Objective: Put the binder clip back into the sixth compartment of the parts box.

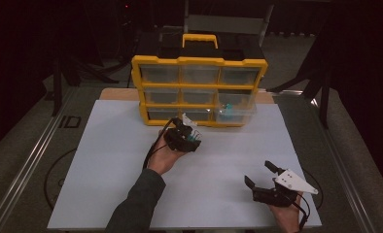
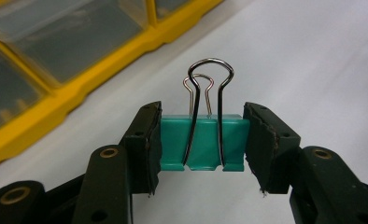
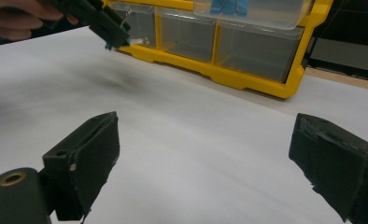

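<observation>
A teal binder clip (image 2: 173, 140) with silver wire handles sits squeezed between my left gripper's (image 2: 203, 135) black pads, handles pointing away. In the high view, that left gripper (image 1: 192, 137) hovers just in front of the bottom row of a yellow drawer organizer (image 1: 199, 61), the clip (image 1: 196, 140) showing at its tip. My right gripper (image 1: 259, 173) stands open near the front right of the white table, nothing between its jaws. From the right gripper view (image 3: 210, 158) I see the left gripper (image 3: 98, 18) and the clip (image 3: 111, 44) at the upper left.
The organizer (image 3: 247, 77) has clear drawers in three rows and a handle on top. One drawer (image 1: 235, 112) on the right is pulled out and holds blue items (image 1: 228, 110). The white tabletop (image 1: 131, 184) spreads wide around both hands; dark floor lies beyond its edges.
</observation>
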Motion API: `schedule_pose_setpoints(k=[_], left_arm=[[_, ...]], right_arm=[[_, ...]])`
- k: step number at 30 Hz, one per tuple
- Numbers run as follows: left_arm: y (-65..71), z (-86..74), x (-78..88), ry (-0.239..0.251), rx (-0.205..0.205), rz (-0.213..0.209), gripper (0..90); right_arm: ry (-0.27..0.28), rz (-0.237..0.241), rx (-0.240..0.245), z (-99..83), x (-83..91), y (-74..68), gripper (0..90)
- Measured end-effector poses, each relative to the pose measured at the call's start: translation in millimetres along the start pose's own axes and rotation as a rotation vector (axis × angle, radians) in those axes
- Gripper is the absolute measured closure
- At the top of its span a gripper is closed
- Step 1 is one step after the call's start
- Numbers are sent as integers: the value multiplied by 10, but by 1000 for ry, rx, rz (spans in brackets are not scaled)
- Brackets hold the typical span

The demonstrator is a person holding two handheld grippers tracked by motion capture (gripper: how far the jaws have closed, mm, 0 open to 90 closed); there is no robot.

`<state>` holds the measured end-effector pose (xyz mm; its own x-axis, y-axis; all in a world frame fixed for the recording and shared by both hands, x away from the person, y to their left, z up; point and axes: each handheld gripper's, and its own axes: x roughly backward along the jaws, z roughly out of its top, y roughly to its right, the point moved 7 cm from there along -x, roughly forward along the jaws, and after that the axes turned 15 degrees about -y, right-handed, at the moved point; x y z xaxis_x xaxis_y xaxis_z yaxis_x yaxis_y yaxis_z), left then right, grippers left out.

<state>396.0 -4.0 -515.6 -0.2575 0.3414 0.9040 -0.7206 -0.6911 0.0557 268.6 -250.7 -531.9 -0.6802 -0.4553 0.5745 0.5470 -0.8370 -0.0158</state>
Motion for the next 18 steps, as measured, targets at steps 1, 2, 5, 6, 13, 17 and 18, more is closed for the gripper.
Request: schedule_pose_setpoints(k=[1, 2, 5, 6, 13, 17, 18], left_arm=[[-8, 8, 28, 6, 0, -4, 505], [-18, 14, 57, 10, -2, -2, 505], [-37, 30, 133, 16, -7, -3, 505], [-37, 30, 133, 16, -7, -3, 505], [-78, 48, 258, 28, -13, -3, 505], [-100, 41, 305, 28, -22, -6, 505], [-100, 41, 305, 28, -22, -6, 505]], right_arm=[[-1, 0, 0, -1, -1, -1, 86], [-1, 0, 0, -1, -2, -2, 86], [-2, -1, 0, -2, -3, -2, 86], [-2, -1, 0, -2, -3, -2, 86], [-2, -1, 0, -1, -2, -2, 86], [-3, -2, 0, -3, -1, -1, 86], [-3, -2, 0, -3, -1, -1, 86]])
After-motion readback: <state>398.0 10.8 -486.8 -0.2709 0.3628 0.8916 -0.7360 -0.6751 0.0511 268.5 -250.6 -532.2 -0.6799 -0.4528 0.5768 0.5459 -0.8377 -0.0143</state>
